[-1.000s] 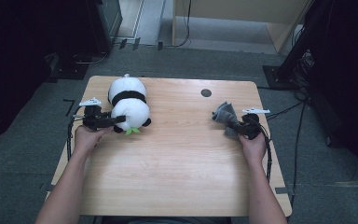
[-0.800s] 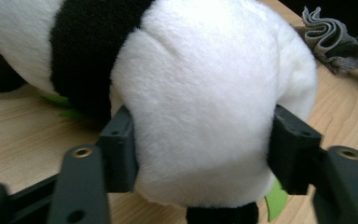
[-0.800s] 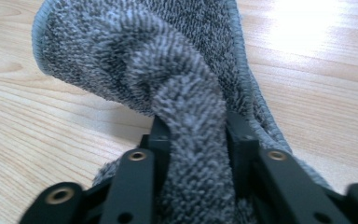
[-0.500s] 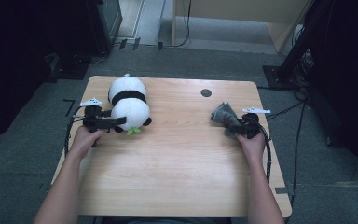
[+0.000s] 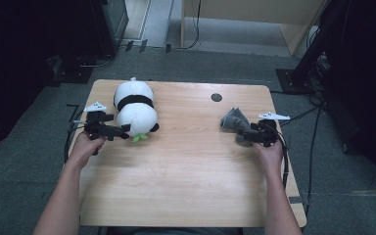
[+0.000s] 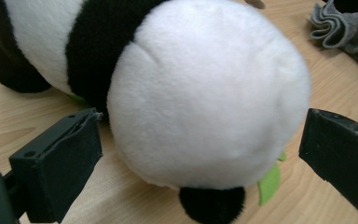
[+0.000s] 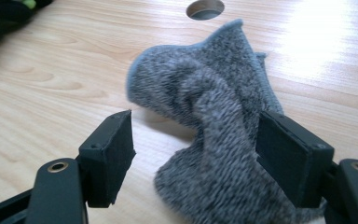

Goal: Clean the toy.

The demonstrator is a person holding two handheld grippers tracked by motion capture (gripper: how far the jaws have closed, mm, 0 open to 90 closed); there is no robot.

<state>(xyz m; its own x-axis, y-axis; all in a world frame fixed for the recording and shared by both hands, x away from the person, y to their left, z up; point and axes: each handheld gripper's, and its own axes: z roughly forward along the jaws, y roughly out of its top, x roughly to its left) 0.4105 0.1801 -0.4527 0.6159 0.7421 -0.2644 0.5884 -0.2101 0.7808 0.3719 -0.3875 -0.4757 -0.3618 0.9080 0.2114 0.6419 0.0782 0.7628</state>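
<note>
Both grippers edged in: panda (image 6: 200, 93) & cloth (image 7: 223, 140) between open jaws.

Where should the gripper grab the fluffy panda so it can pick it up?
Best guess: squeeze the panda across its round white head. The left gripper already faces it with open jaws on either side. Come in level from the table's left edge; the head is soft and should squash to fit.

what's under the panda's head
A green leaf and a black paw poke out beneath the panda, on the table. Anything further under is covered.
</note>
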